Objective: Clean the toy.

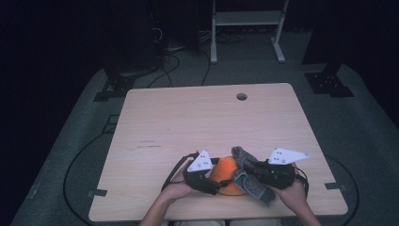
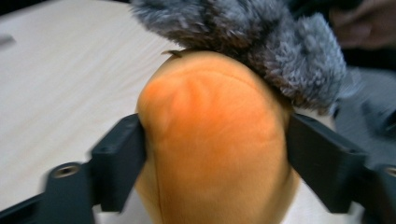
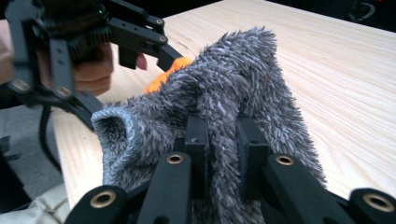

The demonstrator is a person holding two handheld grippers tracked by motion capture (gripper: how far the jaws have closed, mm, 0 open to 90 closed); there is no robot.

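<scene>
While your left tongs point(image 2: 212, 154) stand spread wide, both jaws press the flanks of the orange plush form point(image 2: 215, 149), so you are gripping it. Your right tongs point(image 3: 223, 149) are nearly pressed together, pinching a fold of the grey fuzzy sock point(image 3: 233, 93). The sock is shaggy, its ribbed cuff gaping toward your left hand, and it drapes over the top of the smooth orange form. Both sit at the near edge of the pale wooden table point(image 1: 197, 117), between your hands. Beyond it lie grey carpet, loose black cables and a white frame point(image 1: 247, 28) in a dark room.
</scene>
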